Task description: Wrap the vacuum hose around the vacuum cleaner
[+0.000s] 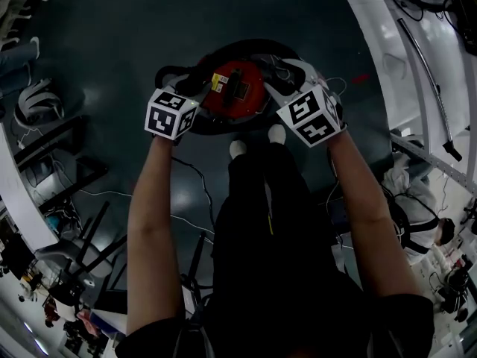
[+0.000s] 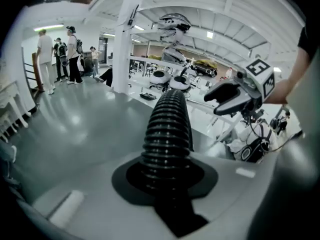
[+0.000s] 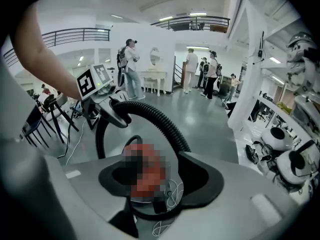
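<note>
Fingers [image 2: 85, 199] of the left gripper [image 2: 167, 176] are clamped on the ribbed black hose [image 2: 167, 124], which rises straight out from between them. The grip sits on the hose's free run, probably so the slack can be steered round the body. Fingers [image 3: 240, 194] of the right gripper [image 3: 152, 179] stand apart with nothing pinched. The hose arcs over from the left gripper and drops just beside one pad, and I cannot tell whether it touches. That gripper seems placed to guide the loop or press it down, not to carry it.

The red vacuum [image 1: 237, 88] stands on the dark floor [image 1: 112, 36] directly below both grippers, just beyond the person's shoes [image 1: 238, 148]. The hose curves round its far side from one gripper to the other, so the wrap looks partly laid. A thin white cord [image 3: 172, 191] lies against the vacuum.

As for writing, a small yellow label [image 1: 217, 81] on the vacuum is too small to read, and no brand shows. Each cube [image 1: 170, 115] carries only black-and-white square markers
</note>
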